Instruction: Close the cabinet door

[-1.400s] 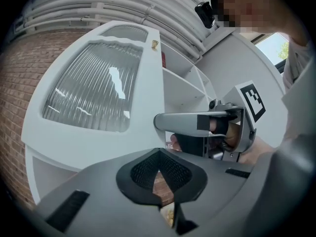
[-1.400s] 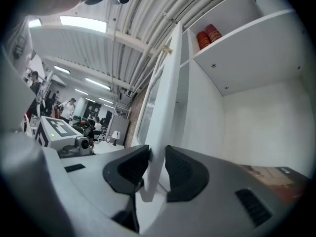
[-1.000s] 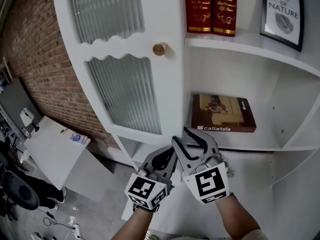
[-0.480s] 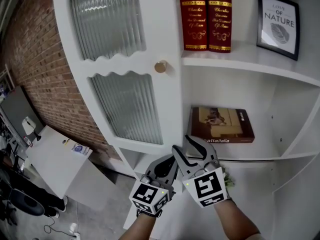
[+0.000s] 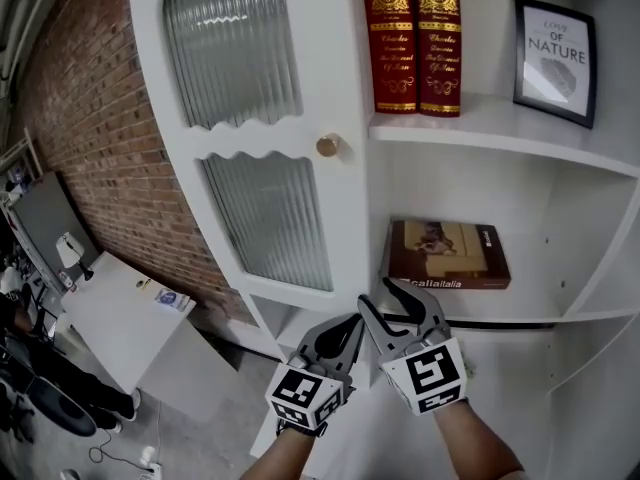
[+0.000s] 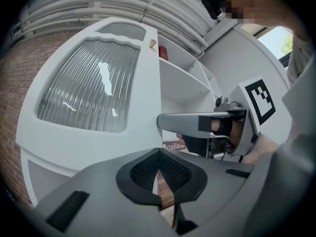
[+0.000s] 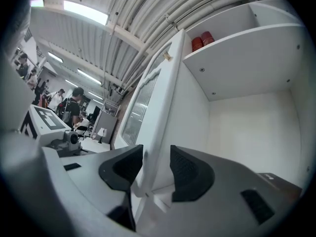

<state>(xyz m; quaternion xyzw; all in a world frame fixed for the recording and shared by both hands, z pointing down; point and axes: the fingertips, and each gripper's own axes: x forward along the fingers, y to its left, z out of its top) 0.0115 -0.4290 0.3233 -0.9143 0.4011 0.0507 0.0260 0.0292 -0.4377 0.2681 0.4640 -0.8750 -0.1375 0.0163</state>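
The white cabinet door with ribbed glass panels (image 5: 335,68) stands ajar. The right gripper (image 5: 378,294) straddles its lower free edge, jaws apart, not pinching; the left gripper (image 5: 345,326) beside is closed, empty. Next, probably: push it shut.

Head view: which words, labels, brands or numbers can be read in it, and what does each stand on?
"OF NATURE": on the framed print; the small line above it is too small to read.
"calia italia": on the front edge of the flat brown book.
Gold lettering on the two red books: too small to read.
Sticker on the white table: too small to read.
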